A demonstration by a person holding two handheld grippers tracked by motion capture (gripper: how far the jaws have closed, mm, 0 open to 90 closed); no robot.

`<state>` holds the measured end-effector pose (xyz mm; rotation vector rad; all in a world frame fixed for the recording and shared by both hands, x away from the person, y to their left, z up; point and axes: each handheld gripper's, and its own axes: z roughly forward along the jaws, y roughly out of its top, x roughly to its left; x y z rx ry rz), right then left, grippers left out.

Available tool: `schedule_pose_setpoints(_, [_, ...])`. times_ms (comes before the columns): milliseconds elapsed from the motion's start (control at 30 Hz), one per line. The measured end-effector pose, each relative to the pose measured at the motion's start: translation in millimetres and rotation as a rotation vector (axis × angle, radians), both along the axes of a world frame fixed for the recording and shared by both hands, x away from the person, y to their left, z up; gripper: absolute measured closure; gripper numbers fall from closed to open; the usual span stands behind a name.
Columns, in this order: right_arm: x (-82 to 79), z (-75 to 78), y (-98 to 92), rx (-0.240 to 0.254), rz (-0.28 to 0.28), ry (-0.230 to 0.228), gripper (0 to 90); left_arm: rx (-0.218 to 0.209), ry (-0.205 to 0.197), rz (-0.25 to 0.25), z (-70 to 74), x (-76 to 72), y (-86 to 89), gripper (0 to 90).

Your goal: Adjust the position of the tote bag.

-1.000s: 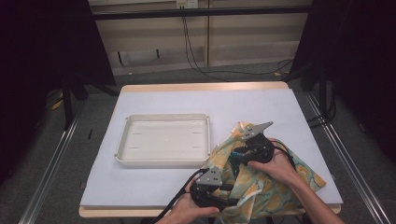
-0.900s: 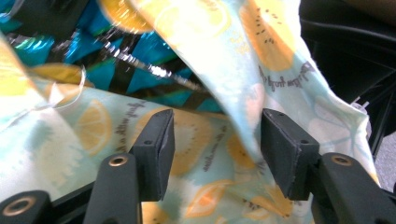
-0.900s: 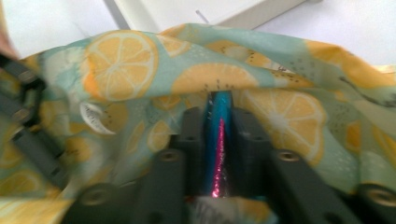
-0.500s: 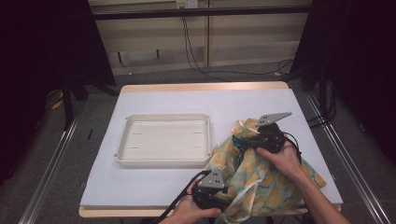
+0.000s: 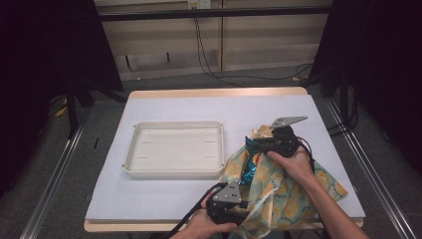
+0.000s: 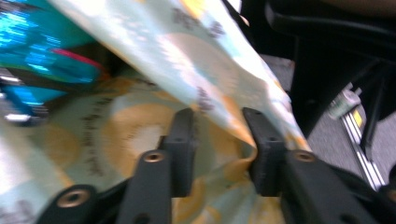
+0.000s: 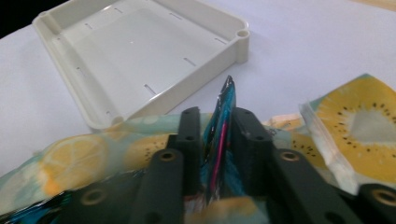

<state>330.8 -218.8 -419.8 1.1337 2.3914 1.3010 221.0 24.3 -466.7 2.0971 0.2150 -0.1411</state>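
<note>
A fruit-print cloth bag [image 5: 286, 196] lies at the table's front right. At the bag's mouth, my right gripper [image 5: 255, 145] is shut on a shiny blue snack packet [image 5: 247, 172]. In the right gripper view the packet [image 7: 227, 93] stands on edge between the jaws of the right gripper [image 7: 218, 114], above the bag [image 7: 93, 158]. My left gripper [image 5: 241, 209] sits at the front edge, shut on the bag's rim. In the left gripper view the cloth [image 6: 140, 126] runs between the jaws of the left gripper [image 6: 218, 116], with the blue packet [image 6: 42, 56] beyond.
A shallow white tray [image 5: 171, 149] with nothing in it sits left of the bag, near the middle of the white table [image 5: 199, 107]. It is also in the right gripper view [image 7: 116, 46]. A dark floor and metal rails surround the table.
My right gripper has risen and shifted back and to the right, and the blue packet now shows at the bag's mouth. The left gripper has held its place on the bag.
</note>
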Motion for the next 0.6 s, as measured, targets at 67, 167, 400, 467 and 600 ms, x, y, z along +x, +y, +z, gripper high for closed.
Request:
schedule_pose_setpoints(67, [-3.0,2.7,-2.8,0.018,0.0,-0.01,57.8,-0.015,0.002,0.027,2.8,1.8,5.1,62.1])
schedule_pose_setpoints(167, [-9.0,7.7,-7.5,0.035,-0.007,-0.03,52.6,-0.035,0.007,0.051,6.2,5.9,13.8,58.4])
schedule_pose_setpoints(400, [-33.9,15.5,-7.8,0.018,0.02,-0.056,43.2,-0.049,0.023,0.092,12.6,11.5,26.4,55.4])
schedule_pose_setpoints(467, [-41.8,17.0,-8.3,0.005,0.023,-0.072,41.3,-0.062,0.026,0.101,13.2,13.1,27.3,55.8])
schedule_pose_setpoints(600, [-54.5,16.6,-17.8,0.006,0.026,-0.079,38.5,-0.088,0.026,0.113,19.5,16.6,32.7,55.6])
